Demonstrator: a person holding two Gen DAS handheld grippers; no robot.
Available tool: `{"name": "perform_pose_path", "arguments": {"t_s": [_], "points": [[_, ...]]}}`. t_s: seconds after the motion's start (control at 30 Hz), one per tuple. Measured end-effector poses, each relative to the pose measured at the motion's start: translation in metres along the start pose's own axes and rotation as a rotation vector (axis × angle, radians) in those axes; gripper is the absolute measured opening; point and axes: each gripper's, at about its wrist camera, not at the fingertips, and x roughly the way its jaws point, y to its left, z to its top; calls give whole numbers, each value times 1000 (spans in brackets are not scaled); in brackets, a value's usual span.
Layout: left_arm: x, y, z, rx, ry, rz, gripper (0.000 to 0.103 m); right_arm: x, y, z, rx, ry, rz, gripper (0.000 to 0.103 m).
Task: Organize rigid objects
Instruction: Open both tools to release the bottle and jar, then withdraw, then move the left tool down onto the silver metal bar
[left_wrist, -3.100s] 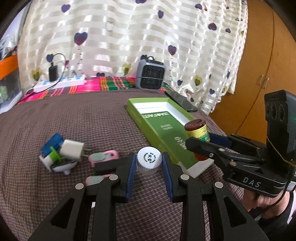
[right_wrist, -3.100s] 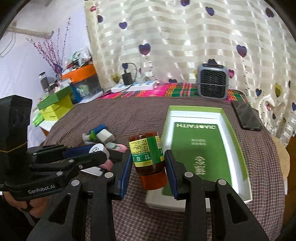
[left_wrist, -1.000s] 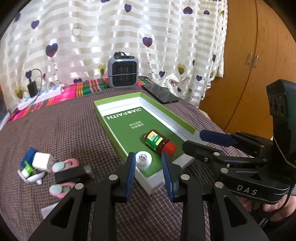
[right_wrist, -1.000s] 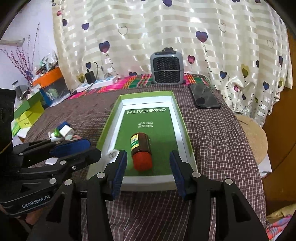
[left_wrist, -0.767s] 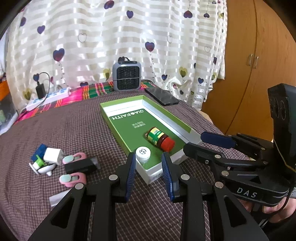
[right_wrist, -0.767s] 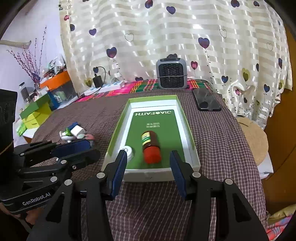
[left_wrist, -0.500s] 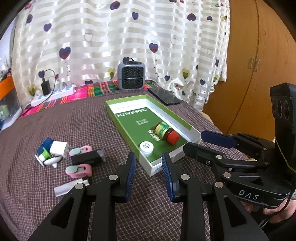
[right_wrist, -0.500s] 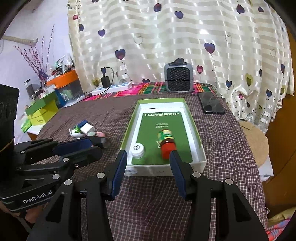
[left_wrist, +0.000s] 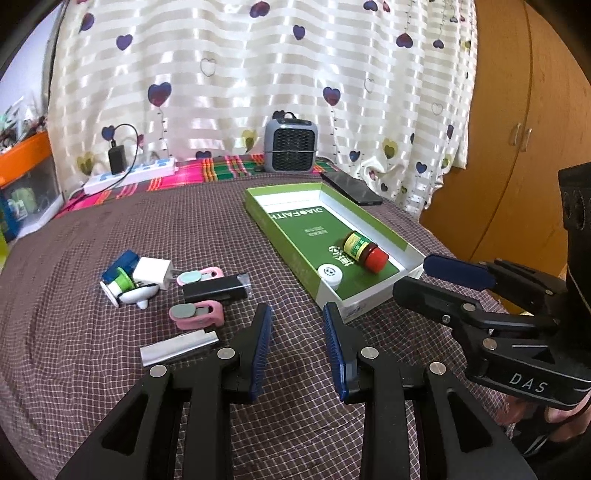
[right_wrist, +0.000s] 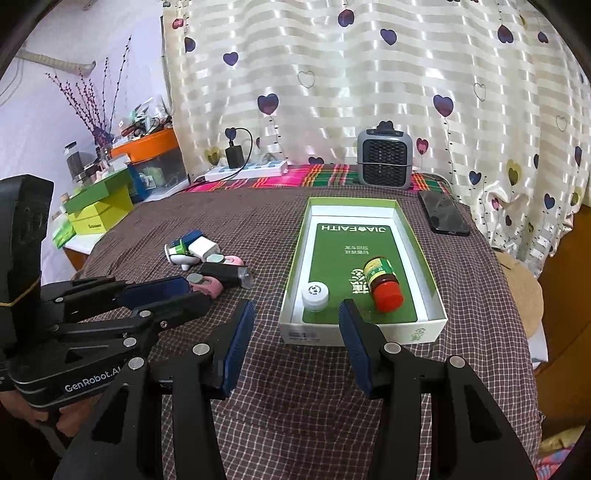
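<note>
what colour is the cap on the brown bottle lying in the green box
Red. The cap shows best in the right wrist view.

- R gripper (right_wrist: 297, 325) was open, nothing btwn jaws, over checked cloth (right_wrist: 295, 387) just short of green box (right_wrist: 424, 254).
- Box held white jar (right_wrist: 315, 295) upright, near-left corner, & brown bottle (right_wrist: 382, 278) lying on side, red cap toward cam.
- L gripper (right_wrist: 162, 291) at left, beside small-item pile (right_wrist: 207, 258).
- Phone (right_wrist: 443, 218) right of box; heater (right_wrist: 384, 160) behind.
</note>
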Motion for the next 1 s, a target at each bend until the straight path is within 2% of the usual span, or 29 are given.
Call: {"name": "perform_pose_path", "arguments": {"t_s": [0.23,0.57,1.0], "points": [[-5,14,-7,-39,-7,-3,28,-3,13,2,-22,16,-21,49],[-8,36,-14,-69,-4,59,28,7,34,2,-63,30,32,49],[-16,62,-25,-121,-22,90,28,13,49,-6,-105,59,61,49]]}}
